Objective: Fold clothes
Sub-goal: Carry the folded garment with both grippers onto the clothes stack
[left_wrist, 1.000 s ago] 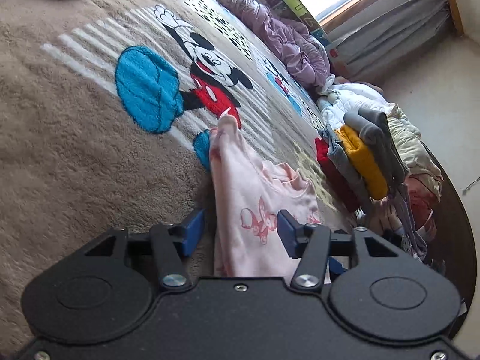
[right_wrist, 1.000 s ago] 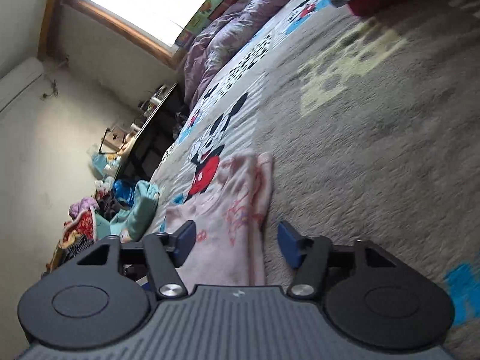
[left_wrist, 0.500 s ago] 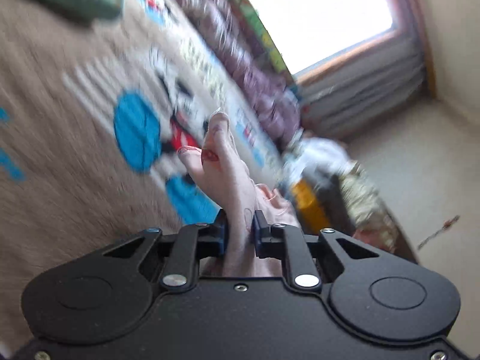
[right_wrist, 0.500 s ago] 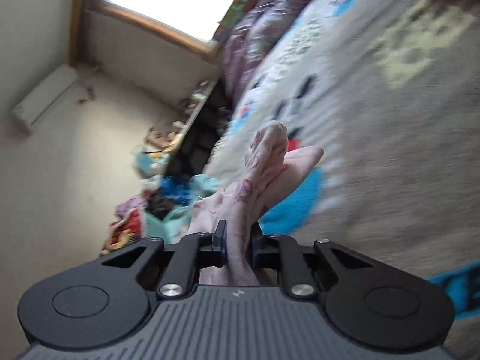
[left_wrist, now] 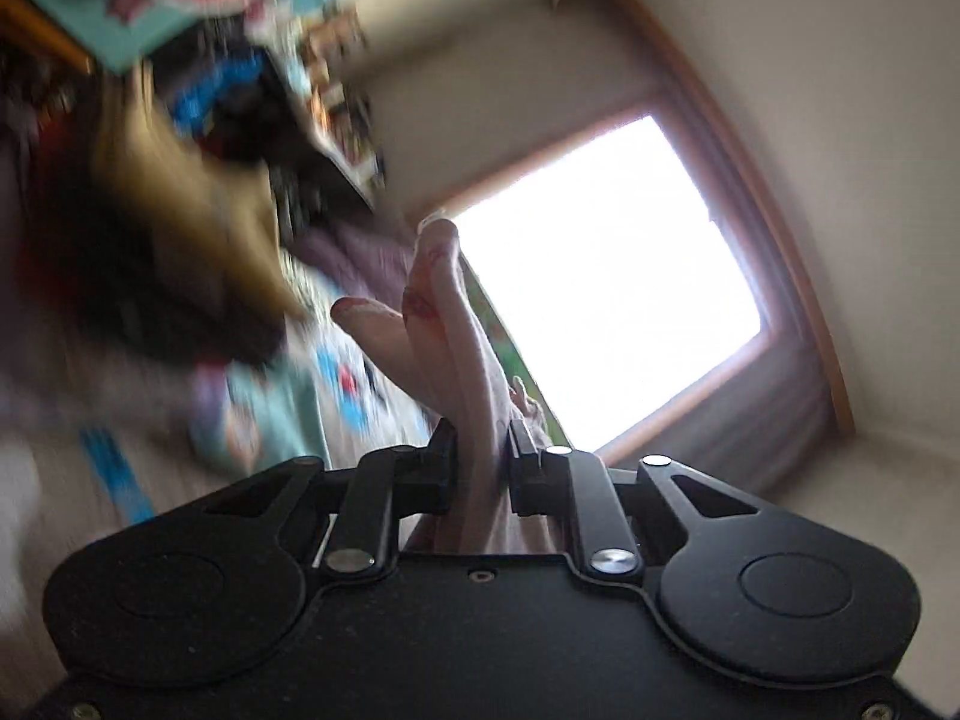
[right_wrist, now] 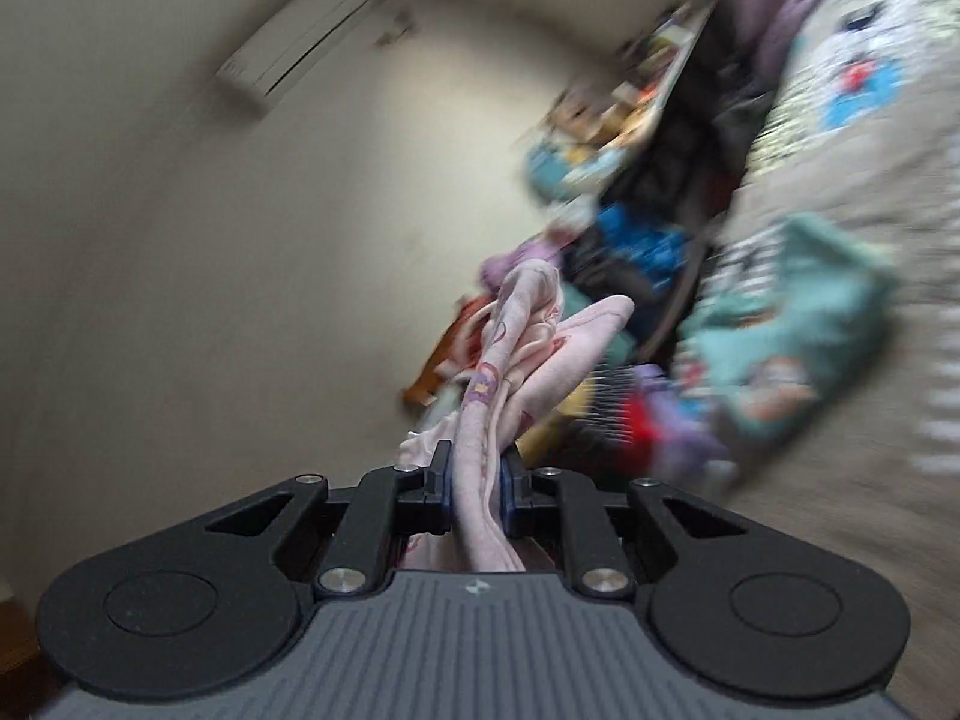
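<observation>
Left tongs [left_wrist: 483,450]: jaws have just closed and now pinch a bunched fold of the pink garment [left_wrist: 447,324], which stands up between the pads against a bright window [left_wrist: 606,276]. Right tongs [right_wrist: 474,468]: jaws likewise just closed, pinching another bunch of the same garment [right_wrist: 528,336], its printed fabric rising ahead of the pads. In both views the garment is lifted clear of the bed [right_wrist: 852,192], held only at the pads. Background, blurred: a teal garment [right_wrist: 792,324] lying on the bed, a cluttered shelf [right_wrist: 648,96], and a wall air conditioner [right_wrist: 300,54].
</observation>
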Tool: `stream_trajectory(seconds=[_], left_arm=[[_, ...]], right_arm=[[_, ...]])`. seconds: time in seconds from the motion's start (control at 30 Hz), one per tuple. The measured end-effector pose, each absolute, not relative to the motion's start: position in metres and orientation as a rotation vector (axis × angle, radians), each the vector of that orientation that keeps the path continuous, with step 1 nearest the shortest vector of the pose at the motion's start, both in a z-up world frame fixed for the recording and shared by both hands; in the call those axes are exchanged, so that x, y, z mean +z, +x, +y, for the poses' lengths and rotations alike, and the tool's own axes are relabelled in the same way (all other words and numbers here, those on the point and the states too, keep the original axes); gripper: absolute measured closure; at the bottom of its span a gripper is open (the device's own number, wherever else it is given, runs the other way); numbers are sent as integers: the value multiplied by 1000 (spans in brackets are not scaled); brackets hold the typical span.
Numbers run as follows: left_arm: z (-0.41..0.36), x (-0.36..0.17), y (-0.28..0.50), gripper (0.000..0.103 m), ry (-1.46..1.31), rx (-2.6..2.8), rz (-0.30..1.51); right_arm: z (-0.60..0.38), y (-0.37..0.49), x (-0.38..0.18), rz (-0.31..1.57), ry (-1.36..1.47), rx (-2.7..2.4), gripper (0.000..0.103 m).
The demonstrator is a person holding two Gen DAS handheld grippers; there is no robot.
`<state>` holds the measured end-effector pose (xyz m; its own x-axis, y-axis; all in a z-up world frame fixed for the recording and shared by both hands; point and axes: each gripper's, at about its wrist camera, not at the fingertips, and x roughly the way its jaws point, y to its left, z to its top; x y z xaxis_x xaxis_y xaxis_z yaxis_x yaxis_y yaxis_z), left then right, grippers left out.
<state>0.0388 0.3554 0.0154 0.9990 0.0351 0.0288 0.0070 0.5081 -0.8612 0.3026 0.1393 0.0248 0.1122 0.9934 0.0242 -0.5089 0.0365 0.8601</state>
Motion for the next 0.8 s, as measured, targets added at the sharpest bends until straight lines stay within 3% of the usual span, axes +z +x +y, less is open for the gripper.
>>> stream_trajectory(seconds=[0.33, 0.43, 0.5, 0.57, 0.63, 0.67, 0.7, 0.8], left_arm=[[469, 46, 63, 89, -1064, 140, -110], [483, 14, 77, 89, -1088, 211, -56], [487, -22, 94, 88, -1076, 313, 74], [481, -36, 97, 87, -1012, 341, 110], [473, -48, 97, 78, -941, 356, 131], [467, -43, 94, 70, -883, 361, 123], [458, -34, 89, 55, -810, 385, 111], [425, -12, 78, 54, -556, 480, 90]], right_arm=[[298, 355, 93, 791, 823, 1467, 86], [324, 366, 76, 824, 807, 1444, 86], [337, 374, 53, 852, 787, 1381, 86], [353, 376, 18, 931, 686, 1238, 80], [358, 370, -1, 922, 582, 1172, 82], [351, 362, 7, 844, 562, 1176, 80], [343, 354, 16, 767, 541, 1179, 76], [324, 323, 45, 498, 418, 1157, 68]])
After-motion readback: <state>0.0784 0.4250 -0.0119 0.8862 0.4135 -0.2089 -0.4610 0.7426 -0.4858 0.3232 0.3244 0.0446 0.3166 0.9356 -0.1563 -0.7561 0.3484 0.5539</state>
